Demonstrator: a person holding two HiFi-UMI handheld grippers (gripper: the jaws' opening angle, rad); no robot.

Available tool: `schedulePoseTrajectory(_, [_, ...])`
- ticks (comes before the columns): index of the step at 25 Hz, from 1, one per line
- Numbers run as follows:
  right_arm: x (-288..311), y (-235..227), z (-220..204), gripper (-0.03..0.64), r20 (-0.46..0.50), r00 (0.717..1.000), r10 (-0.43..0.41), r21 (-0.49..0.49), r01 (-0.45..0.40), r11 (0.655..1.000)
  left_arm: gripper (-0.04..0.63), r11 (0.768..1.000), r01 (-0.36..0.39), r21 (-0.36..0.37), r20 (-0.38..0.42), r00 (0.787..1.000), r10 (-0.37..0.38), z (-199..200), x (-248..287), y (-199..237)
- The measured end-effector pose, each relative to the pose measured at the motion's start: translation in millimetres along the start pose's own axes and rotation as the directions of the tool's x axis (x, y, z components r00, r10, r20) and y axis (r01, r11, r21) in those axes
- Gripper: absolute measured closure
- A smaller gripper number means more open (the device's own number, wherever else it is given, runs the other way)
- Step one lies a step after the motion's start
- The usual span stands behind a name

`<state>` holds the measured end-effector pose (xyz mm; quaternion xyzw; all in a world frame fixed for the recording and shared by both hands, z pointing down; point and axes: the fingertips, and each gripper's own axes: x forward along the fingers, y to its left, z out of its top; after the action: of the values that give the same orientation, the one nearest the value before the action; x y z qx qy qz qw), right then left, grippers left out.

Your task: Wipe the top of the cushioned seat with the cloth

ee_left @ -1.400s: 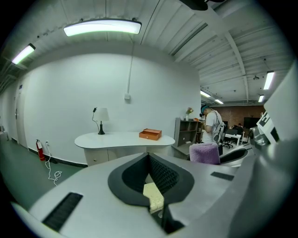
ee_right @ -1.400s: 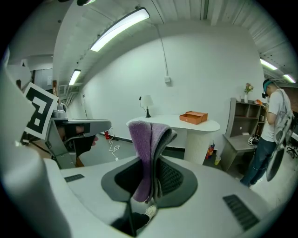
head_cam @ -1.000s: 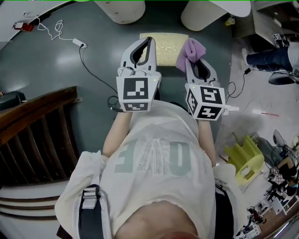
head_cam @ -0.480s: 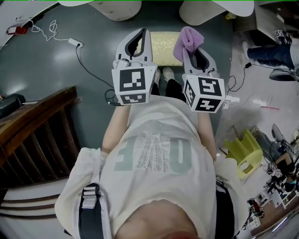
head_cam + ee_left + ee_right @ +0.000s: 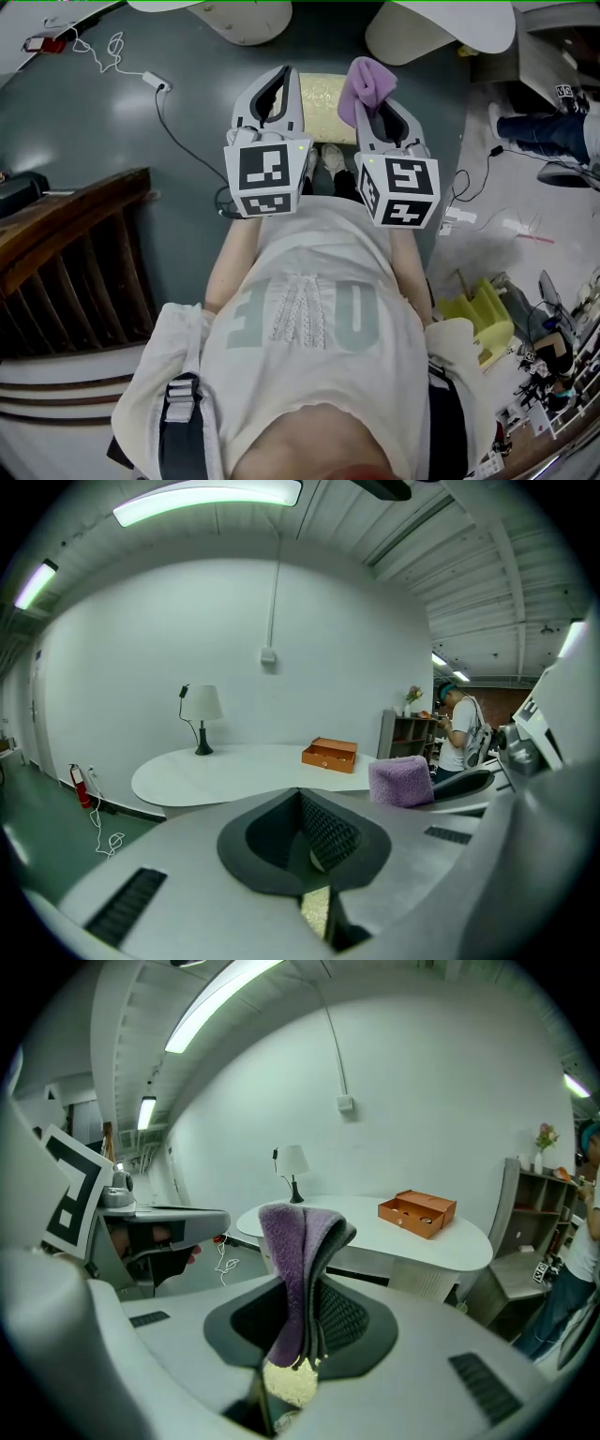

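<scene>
The cushioned seat (image 5: 323,96) is a pale yellow pad on the floor ahead of me, partly hidden behind both grippers. My right gripper (image 5: 370,94) is shut on a purple cloth (image 5: 367,82), which sticks up from the jaw tips over the seat's right end. In the right gripper view the cloth (image 5: 295,1260) hangs folded between the jaws, and a strip of seat (image 5: 289,1382) shows below. My left gripper (image 5: 281,89) hovers over the seat's left end, shut with nothing in it. Its own view shows the jaws (image 5: 305,841) closed, with the cloth (image 5: 401,780) off to the right.
A dark wooden slatted chair (image 5: 66,253) stands at my left. A cable (image 5: 178,131) runs across the grey floor. White table bases (image 5: 248,19) stand beyond the seat, and an orange box (image 5: 417,1213) and a lamp (image 5: 200,710) sit on the table. Yellow clutter (image 5: 483,319) lies at the right.
Both grippers have shifted slightly left and lifted a little; the cloth stays clamped in the right one. My shoes now show between the grippers.
</scene>
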<state>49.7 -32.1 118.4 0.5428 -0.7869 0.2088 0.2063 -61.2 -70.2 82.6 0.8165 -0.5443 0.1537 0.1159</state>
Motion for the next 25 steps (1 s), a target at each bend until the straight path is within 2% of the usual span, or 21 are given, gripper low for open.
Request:
schedulePoseTrajectory(6, [15, -15, -7, 0.529, -0.007, 1.0, -0.004, 0.028, 0.004, 1.0, 0.589, 0.996, 0.002, 0.087, -0.024, 1.0, 0.0, -8, 20, 5])
schedulePoseTrajectory(10, [37, -33, -23, 0.529, -0.008, 1.0, -0.012, 0.044, 0.013, 0.999, 0.589, 0.994, 0.004, 0.11, -0.013, 1.0, -0.002, -22, 40, 5])
schedulePoseTrajectory(13, [69, -44, -52, 0.529, -0.02, 1.0, -0.014, 0.061, 0.016, 0.998, 0.589, 0.995, 0.005, 0.101, 0.036, 0.999, -0.009, -46, 62, 7])
schedulePoseTrajectory(16, [109, -49, -87, 0.529, -0.046, 0.999, -0.006, 0.085, 0.01, 0.996, 0.589, 0.998, -0.003, 0.064, 0.054, 0.999, 0.0, -84, 89, 19])
schedulePoseTrajectory(20, [161, -48, -136, 0.529, -0.068, 0.997, 0.02, 0.097, -0.013, 0.995, 0.589, 0.999, -0.018, 0.034, -0.031, 0.999, 0.019, -156, 123, 38])
schedulePoseTrajectory(25, [193, -59, -204, 0.529, -0.11, 0.994, 0.017, 0.115, -0.004, 0.993, 0.589, 1.0, -0.024, 0.008, -0.037, 0.999, 0.025, -214, 148, 25])
